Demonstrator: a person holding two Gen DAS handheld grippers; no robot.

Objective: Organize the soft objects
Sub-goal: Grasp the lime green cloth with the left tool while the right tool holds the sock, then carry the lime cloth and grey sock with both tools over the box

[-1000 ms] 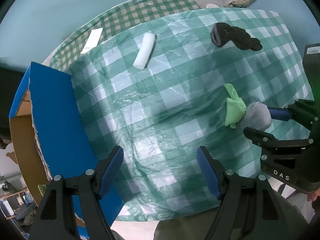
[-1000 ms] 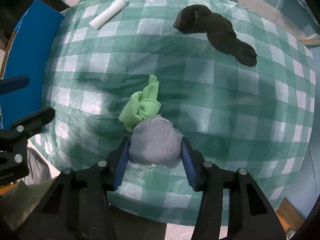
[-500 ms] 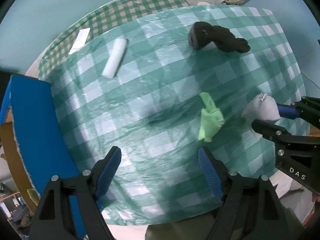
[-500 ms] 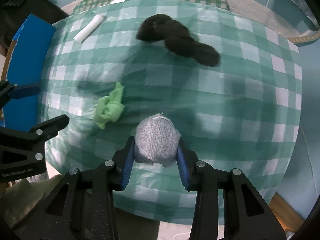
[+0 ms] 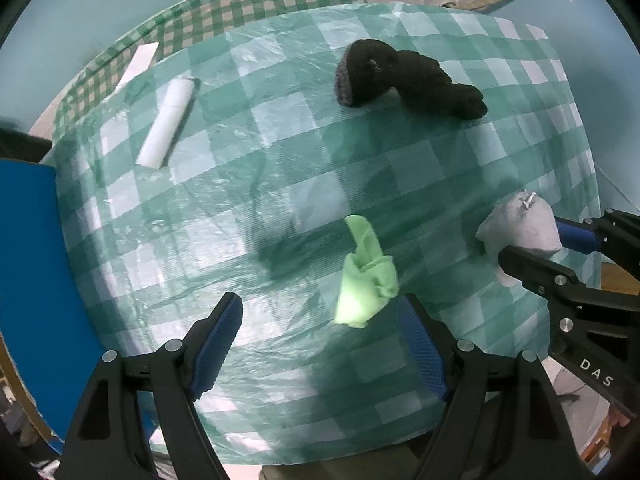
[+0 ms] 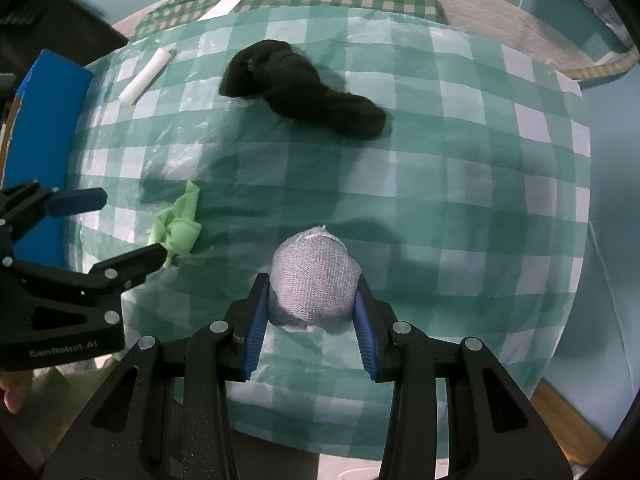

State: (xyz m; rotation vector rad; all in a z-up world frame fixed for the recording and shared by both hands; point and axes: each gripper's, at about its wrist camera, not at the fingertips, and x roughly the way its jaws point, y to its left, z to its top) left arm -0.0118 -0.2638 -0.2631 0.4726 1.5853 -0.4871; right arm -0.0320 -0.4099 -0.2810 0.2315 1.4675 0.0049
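Note:
My right gripper (image 6: 310, 312) is shut on a rolled grey sock (image 6: 314, 280), held above the green checked tablecloth (image 6: 460, 184); the left wrist view shows the same grey sock (image 5: 520, 226) at the right. A knotted light green cloth (image 5: 366, 280) lies on the cloth just ahead of my left gripper (image 5: 320, 340), which is open with nothing between its blue pads. In the right wrist view the green cloth (image 6: 178, 228) sits beside the left gripper's fingers (image 6: 132, 262). A dark bundled sock (image 5: 404, 76) lies farther back.
A white roll (image 5: 166, 124) and a white paper strip (image 5: 138, 62) lie at the far left of the table. A blue-sided cardboard box (image 5: 36, 280) stands against the table's left edge. Teal floor surrounds the table.
The right gripper has closed tighter on the grey sock and carried it right, away from the green cloth. The left gripper has shifted right and lower, toward the green cloth.

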